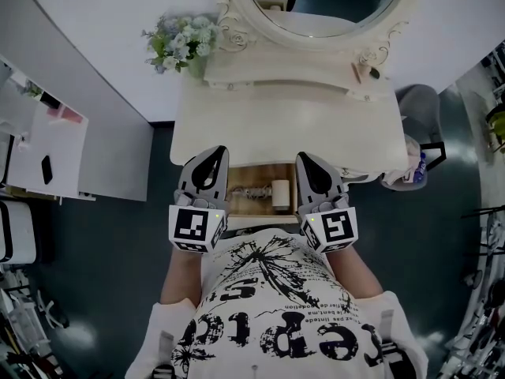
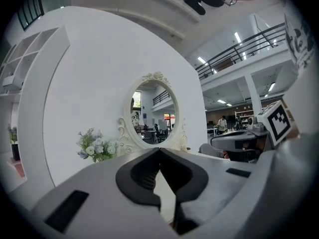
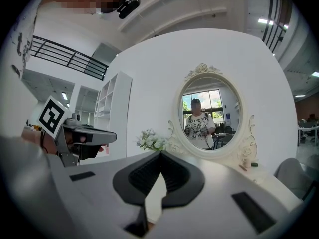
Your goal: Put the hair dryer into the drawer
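Note:
The wooden drawer [image 1: 251, 174] stands pulled out under the front edge of the white dressing table [image 1: 237, 125]. A pale cream object [image 1: 278, 192] that looks like the hair dryer lies inside it, with a small cord-like piece to its left. My left gripper [image 1: 208, 163] hovers over the drawer's left side, shut and empty; its tips meet in the left gripper view [image 2: 159, 150]. Over the drawer's right side my right gripper [image 1: 309, 164] is also shut with nothing in it [image 3: 160, 155]. Both point level towards the mirror.
An oval mirror [image 1: 327, 6] in an ornate white frame stands at the back of the table, a bunch of flowers [image 1: 180, 44] at its left, small items [image 1: 366, 71] at its right. A grey seat [image 1: 420, 105] stands right of the table, white shelving [image 1: 47, 144] to the left.

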A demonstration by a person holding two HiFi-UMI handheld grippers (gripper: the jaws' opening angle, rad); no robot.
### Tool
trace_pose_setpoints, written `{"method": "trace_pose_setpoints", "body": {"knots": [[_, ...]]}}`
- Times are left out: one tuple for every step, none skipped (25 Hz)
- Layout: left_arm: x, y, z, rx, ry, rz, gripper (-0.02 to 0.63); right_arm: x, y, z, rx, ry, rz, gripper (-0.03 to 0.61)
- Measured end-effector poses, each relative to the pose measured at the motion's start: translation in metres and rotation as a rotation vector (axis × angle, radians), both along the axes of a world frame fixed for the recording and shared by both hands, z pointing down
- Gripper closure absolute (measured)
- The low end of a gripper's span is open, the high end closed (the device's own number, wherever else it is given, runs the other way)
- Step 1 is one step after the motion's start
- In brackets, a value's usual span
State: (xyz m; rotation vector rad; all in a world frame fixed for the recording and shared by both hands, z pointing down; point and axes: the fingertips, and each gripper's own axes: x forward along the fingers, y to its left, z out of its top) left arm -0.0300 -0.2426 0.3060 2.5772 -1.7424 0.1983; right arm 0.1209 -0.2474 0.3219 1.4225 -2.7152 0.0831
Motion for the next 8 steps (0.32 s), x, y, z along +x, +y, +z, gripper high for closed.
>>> {"method": "trace_pose_setpoints", "body": {"knots": [[0.0007,-0.0005,0.0,0.0,-0.004,0.001,0.592,0.0006,-0.0005,-0.0012,0.003,-0.002,0.002,0.561],[0.0015,-0.0009,-0.0002,0.001,-0.006,0.003,0.592,0.001,-0.0011,-0.0019,0.004,-0.004,0.004,0.561],[0.0024,-0.0014,-0.0005,0.001,-0.005,0.005,0.592,0.0012,-0.0017,-0.0019,0.003,-0.004,0.005,0.561],[0.0031,-0.0019,-0.0007,0.002,-0.005,0.006,0.592,0.0014,-0.0021,-0.0016,0.002,-0.002,0.006,0.561],[0.0038,-0.0023,-0.0007,0.001,-0.006,0.007,0.592,0.0015,-0.0024,-0.0011,0.0,0.0,0.007,0.561],[0.0044,-0.0027,-0.0004,0.0,-0.008,0.007,0.592,0.0015,-0.0026,-0.0005,-0.002,0.002,0.007,0.561],[0.0049,-0.0029,0.0,-0.001,-0.011,0.008,0.592,0.0015,-0.0026,0.0002,-0.004,0.004,0.007,0.561],[0.0055,-0.0031,0.0004,-0.003,-0.014,0.008,0.592,0.0014,-0.0025,0.0009,-0.006,0.007,0.007,0.561]]}}
